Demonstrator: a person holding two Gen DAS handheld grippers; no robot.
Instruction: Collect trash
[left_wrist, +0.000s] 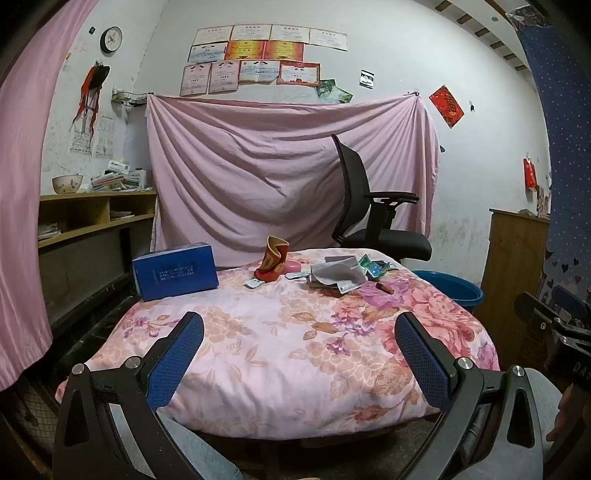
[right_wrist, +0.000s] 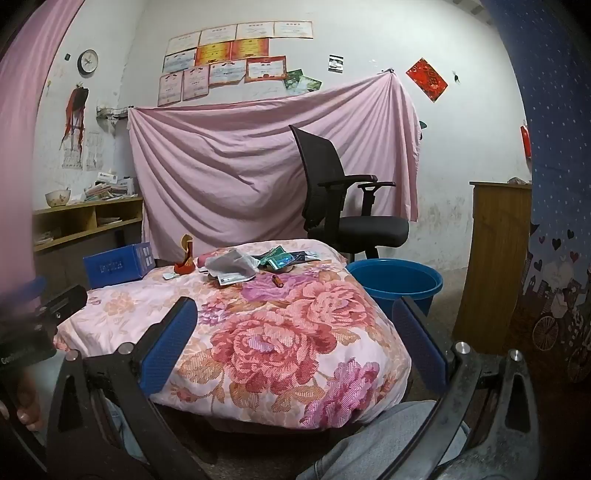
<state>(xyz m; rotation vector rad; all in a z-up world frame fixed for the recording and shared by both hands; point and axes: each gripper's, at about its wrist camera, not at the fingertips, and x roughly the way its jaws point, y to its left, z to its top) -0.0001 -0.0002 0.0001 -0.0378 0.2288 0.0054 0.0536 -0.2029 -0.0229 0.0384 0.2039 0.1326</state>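
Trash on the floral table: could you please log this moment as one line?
phase: start | left tool: open, empty | right tool: open, empty | trash pile: untouched on floral cloth | blue basin: beside table

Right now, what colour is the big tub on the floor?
Blue. The tub shows best in the right wrist view.
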